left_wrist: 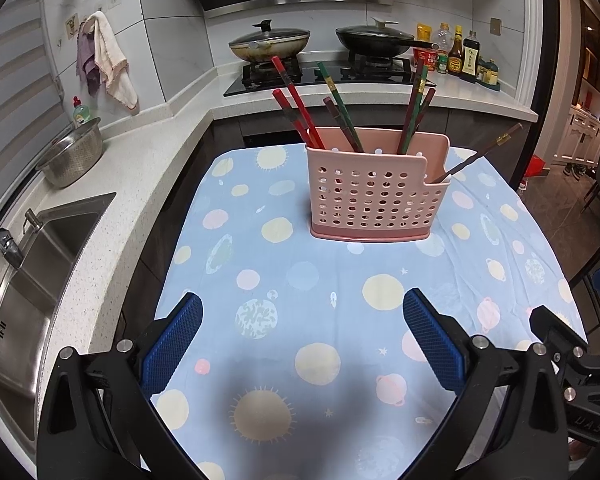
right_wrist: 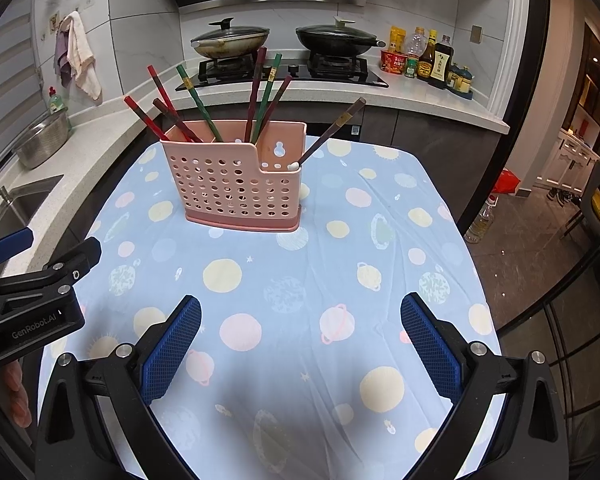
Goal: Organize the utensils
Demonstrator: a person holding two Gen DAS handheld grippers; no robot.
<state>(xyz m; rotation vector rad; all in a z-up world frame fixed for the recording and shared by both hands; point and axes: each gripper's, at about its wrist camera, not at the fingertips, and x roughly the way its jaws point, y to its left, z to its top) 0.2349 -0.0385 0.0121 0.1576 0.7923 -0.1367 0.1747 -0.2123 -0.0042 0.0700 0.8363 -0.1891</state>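
Left gripper (left_wrist: 302,336): at the bottom of the left wrist view. Its two blue pads are spread wide apart and hold nothing.
Right gripper (right_wrist: 300,338): at the bottom of the right wrist view. Its pads are also wide apart, with only cloth between them.
Pink holder (left_wrist: 374,196): stands upright on the table, in the upper middle of both views (it has lots of little round holes).
Chopsticks (left_wrist: 296,100): red, green and dark brown ones stick up out of the tall part of the holder, leaning this way and that.
Lone chopstick (left_wrist: 482,154): a dark brown one in the low end part of the holder, leaning out toward the right of the frame.
Tablecloth (left_wrist: 300,280): light blue with suns and planets, bare in front of both grippers.
Stove (left_wrist: 324,74): far behind the holder, at the top, with two pans with lids on.
Sink (left_wrist: 32,280): at the left edge of the left wrist view.
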